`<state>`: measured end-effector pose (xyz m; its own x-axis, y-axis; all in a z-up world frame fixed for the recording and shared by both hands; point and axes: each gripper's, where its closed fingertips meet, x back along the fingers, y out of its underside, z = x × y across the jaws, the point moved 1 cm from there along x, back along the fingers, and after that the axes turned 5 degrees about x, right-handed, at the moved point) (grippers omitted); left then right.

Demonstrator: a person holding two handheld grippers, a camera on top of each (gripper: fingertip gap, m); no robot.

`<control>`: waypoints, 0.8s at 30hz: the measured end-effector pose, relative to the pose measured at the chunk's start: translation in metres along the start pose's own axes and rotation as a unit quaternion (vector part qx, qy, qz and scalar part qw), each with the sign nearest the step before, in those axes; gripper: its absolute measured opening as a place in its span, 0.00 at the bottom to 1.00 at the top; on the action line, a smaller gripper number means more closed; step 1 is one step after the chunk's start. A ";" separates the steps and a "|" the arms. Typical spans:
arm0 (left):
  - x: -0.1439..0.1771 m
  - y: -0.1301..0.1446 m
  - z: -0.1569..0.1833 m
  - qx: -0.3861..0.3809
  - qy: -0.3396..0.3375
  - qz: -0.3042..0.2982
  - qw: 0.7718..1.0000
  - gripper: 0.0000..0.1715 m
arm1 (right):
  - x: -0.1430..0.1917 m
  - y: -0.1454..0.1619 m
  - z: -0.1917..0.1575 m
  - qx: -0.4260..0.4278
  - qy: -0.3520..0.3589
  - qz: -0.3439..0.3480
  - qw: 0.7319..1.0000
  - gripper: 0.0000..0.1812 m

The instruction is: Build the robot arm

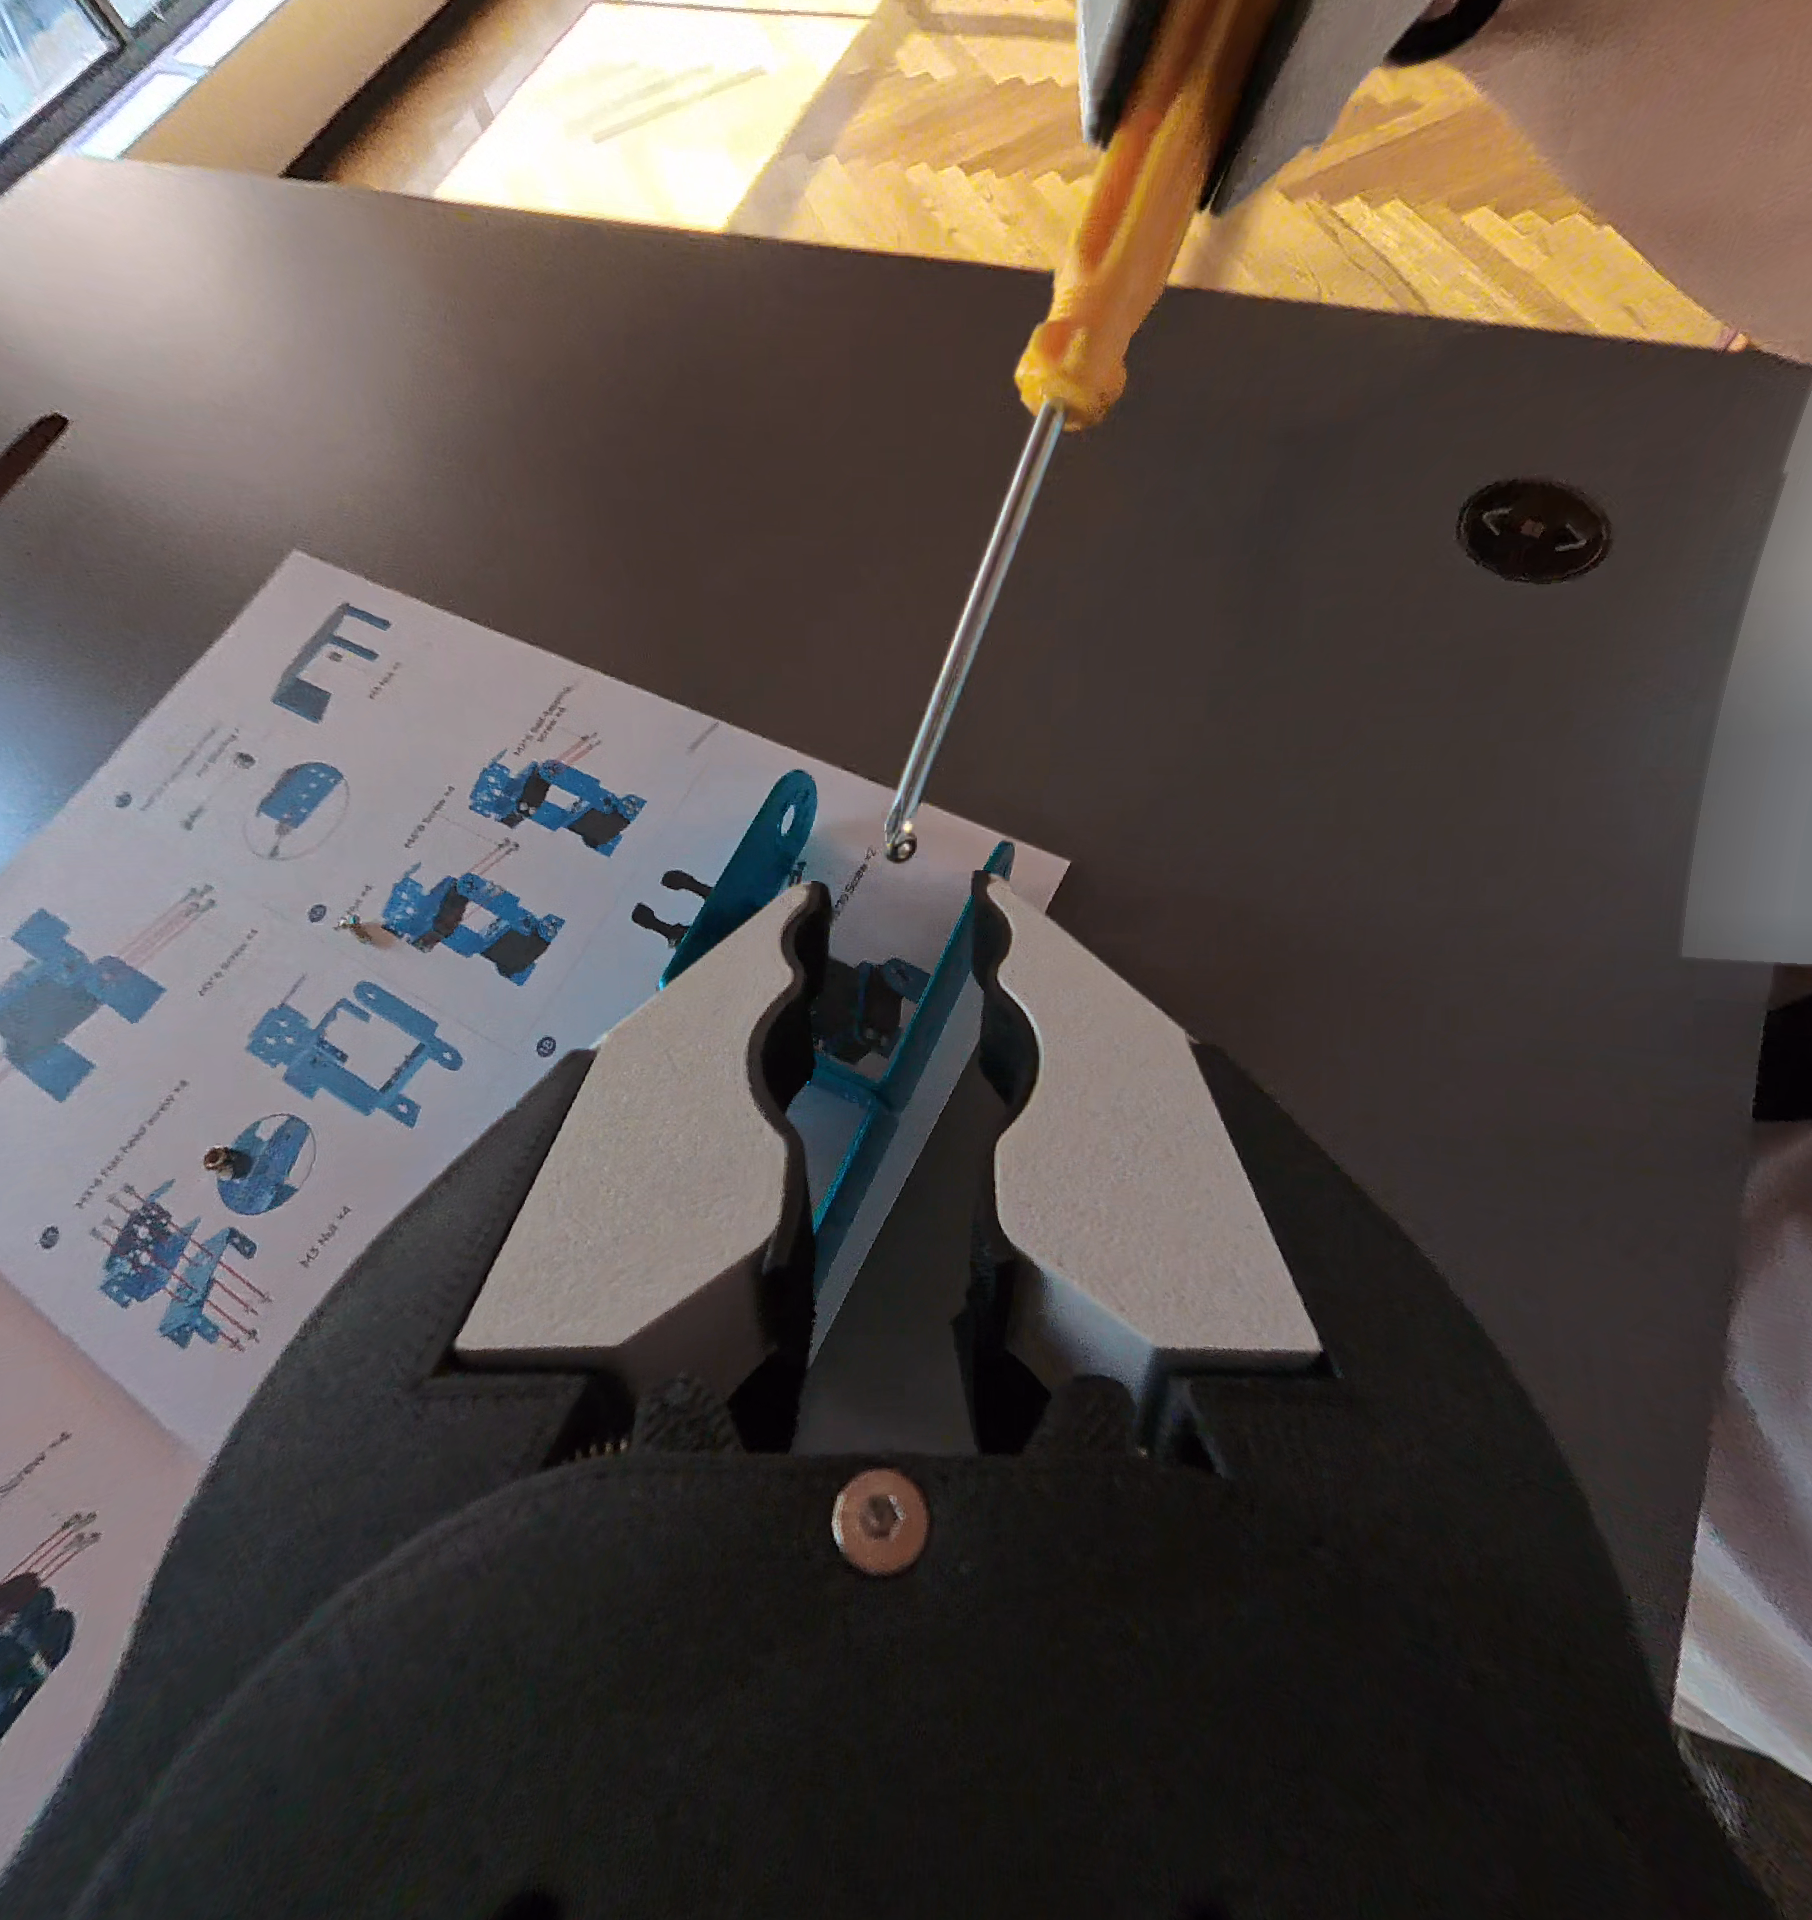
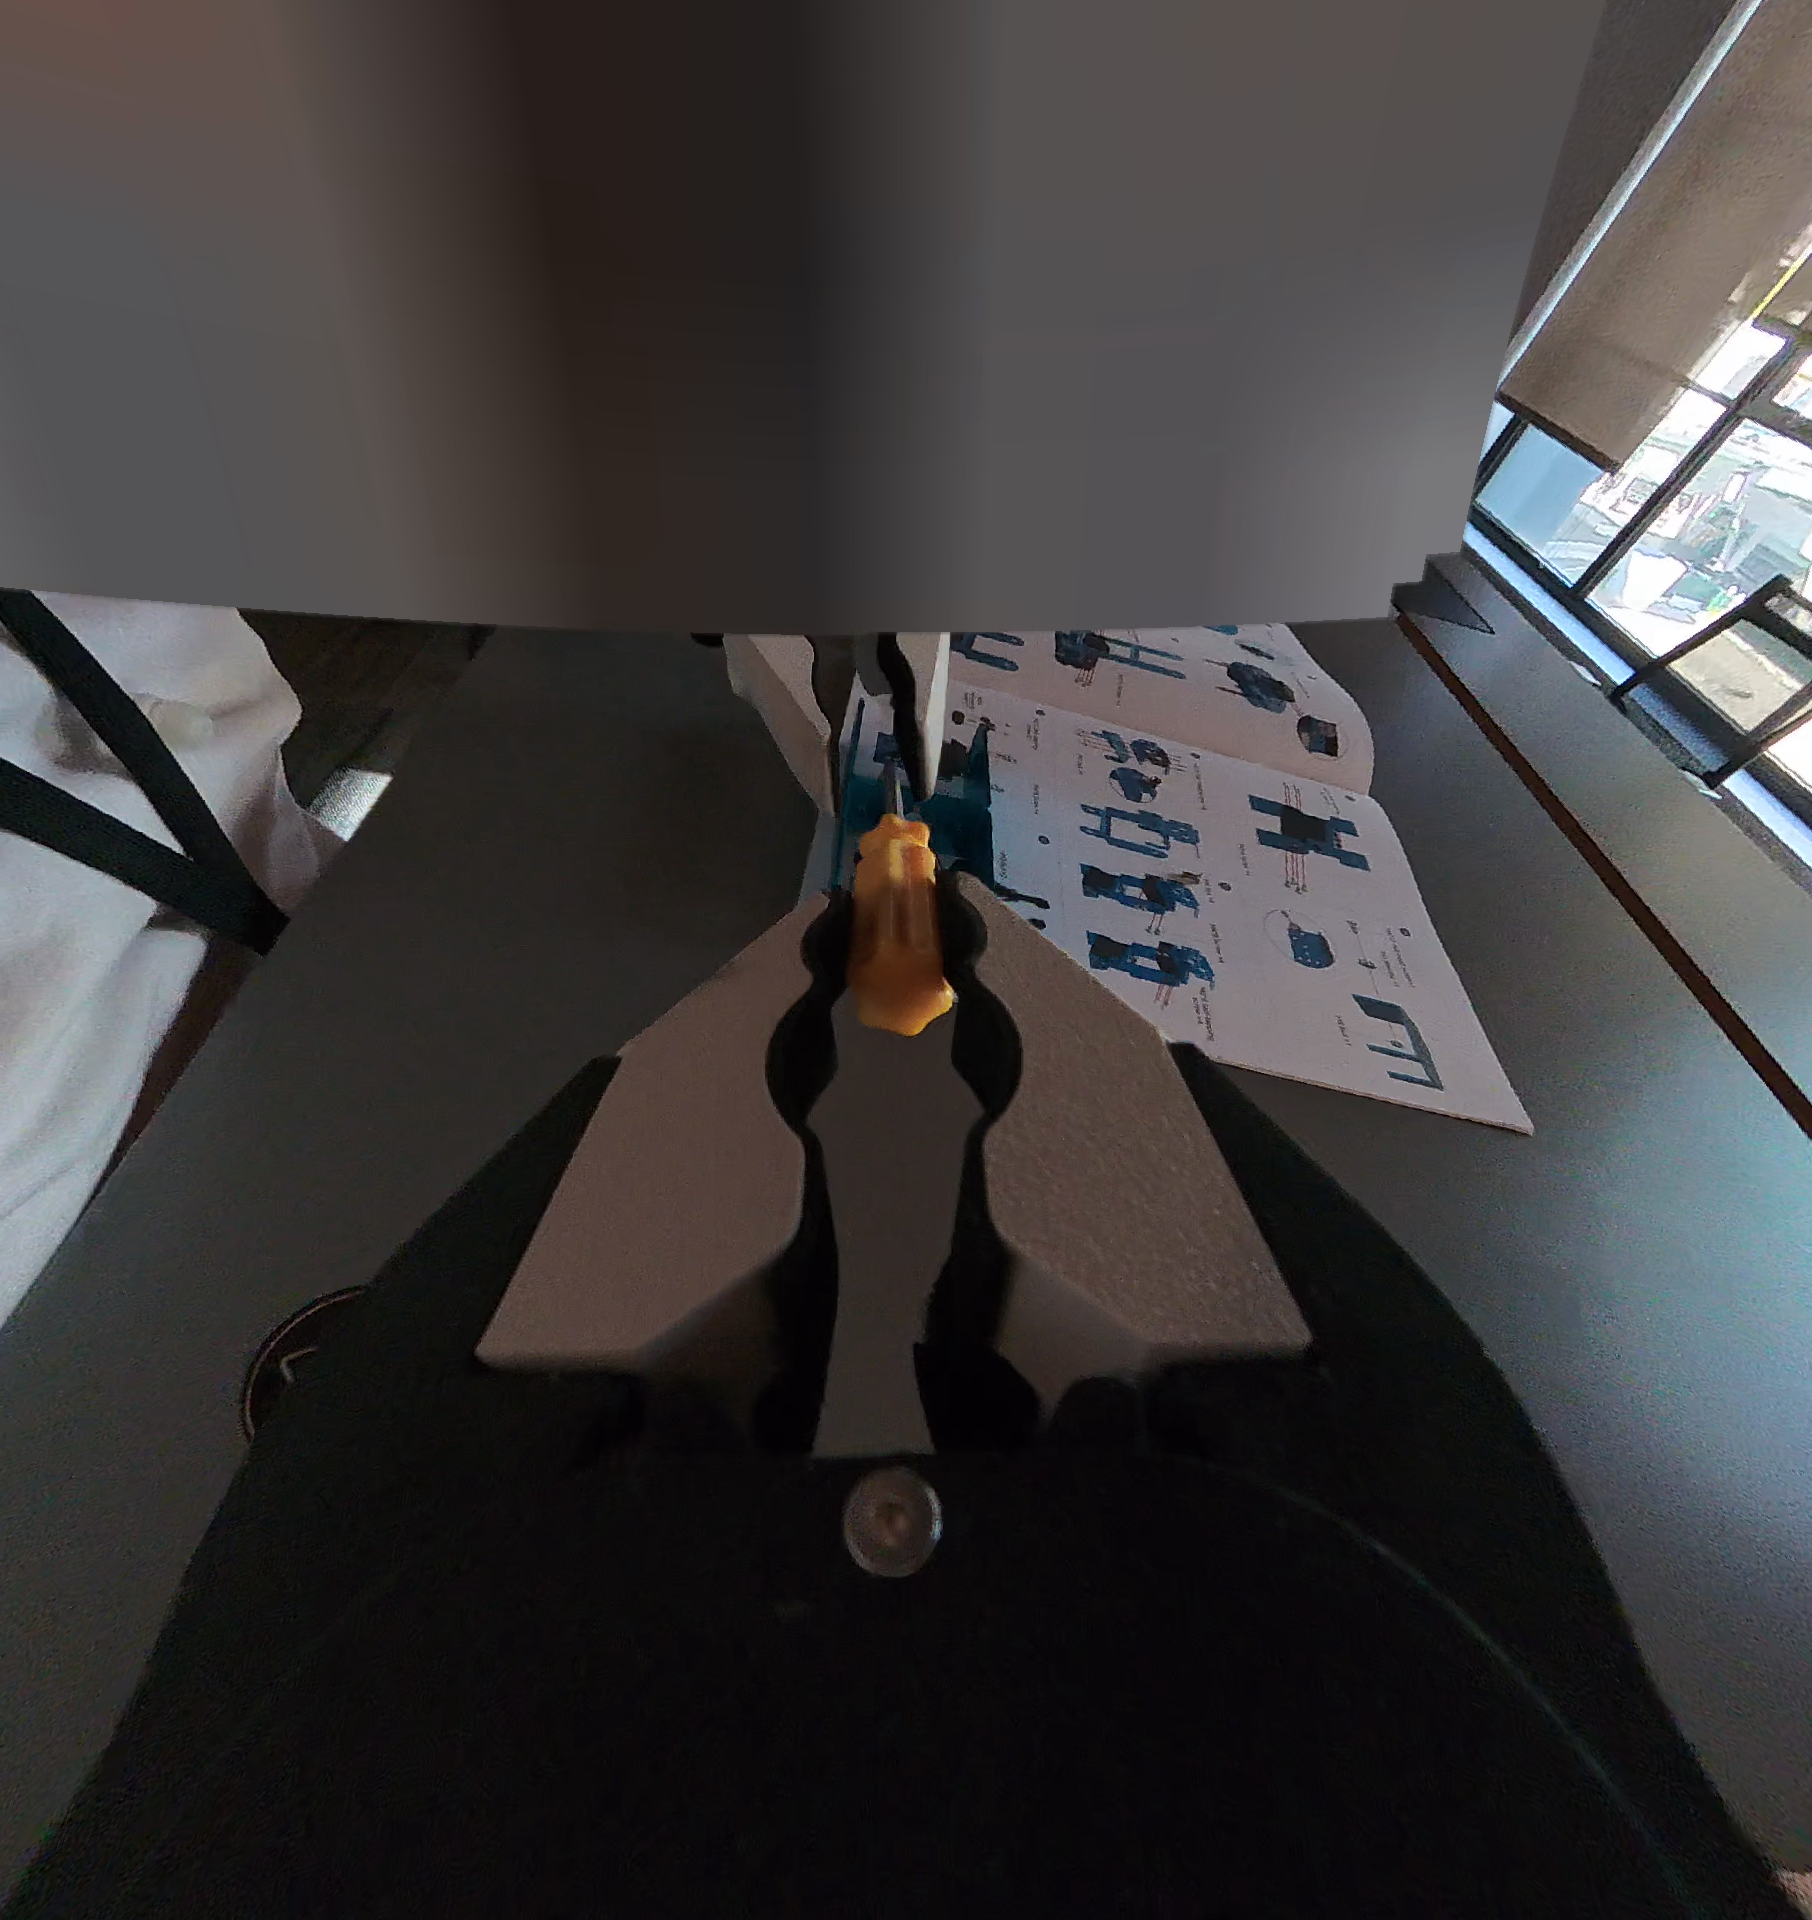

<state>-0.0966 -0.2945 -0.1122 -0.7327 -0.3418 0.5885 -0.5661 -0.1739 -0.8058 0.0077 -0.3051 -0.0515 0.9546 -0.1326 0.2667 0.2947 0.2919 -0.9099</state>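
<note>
My left gripper (image 1: 897, 894) is shut on a blue metal bracket (image 1: 767, 862) and holds it on a printed instruction sheet (image 1: 258, 935). My right gripper (image 2: 897, 899) is shut on the yellow handle of a screwdriver (image 2: 894, 935). In the left wrist view the right gripper (image 1: 1172, 135) is at the top, and the screwdriver's steel shaft (image 1: 969, 623) slants down. Its tip meets a small silver screw (image 1: 902, 850) between the bracket's two upright plates. In the right wrist view the left gripper (image 2: 881, 707) and bracket (image 2: 959, 810) lie beyond the handle.
The sheet (image 2: 1297, 935) lies on a dark grey table (image 1: 1297, 831) with a round black grommet (image 1: 1533, 530) and a slot (image 1: 3, 468). Small loose fasteners (image 1: 218, 1158) rest on the sheet. A person's white clothing (image 1: 1795, 1455) is at the table's right edge. Windows (image 2: 1712, 499) stand beyond.
</note>
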 end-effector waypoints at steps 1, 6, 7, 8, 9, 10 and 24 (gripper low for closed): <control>0.000 -0.003 0.001 0.001 -0.003 0.009 1.000 0.13 | 0.002 -0.002 0.000 -0.003 -0.002 0.006 1.000 0.09; 0.001 -0.015 0.008 0.016 0.003 0.052 0.998 0.08 | 0.009 -0.004 0.001 -0.007 -0.006 0.012 1.000 0.09; 0.002 -0.017 0.009 0.019 0.004 0.061 0.998 0.05 | 0.010 -0.004 0.000 -0.008 -0.009 0.012 1.000 0.09; 0.003 -0.019 0.010 0.020 0.006 0.070 0.997 0.05 | 0.010 -0.004 0.000 -0.008 -0.011 0.012 1.000 0.09; 0.003 -0.020 0.011 0.022 0.007 0.075 0.997 0.04 | 0.011 -0.004 0.000 -0.008 -0.013 0.013 1.000 0.09; 0.002 -0.020 0.011 0.025 0.007 0.075 0.997 0.04 | 0.011 -0.004 0.000 -0.009 -0.015 0.013 1.000 0.09; 0.006 -0.010 0.011 0.049 -0.041 0.060 0.996 0.02 | 0.014 0.035 0.019 -0.043 0.006 -0.033 0.999 0.09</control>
<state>-0.0911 -0.3049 -0.1018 -0.7569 -0.4400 0.4831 -0.4331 -0.2158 -0.8751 0.0326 -0.2786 -0.0735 0.9322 -0.1601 0.3246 0.3526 0.2003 -0.9141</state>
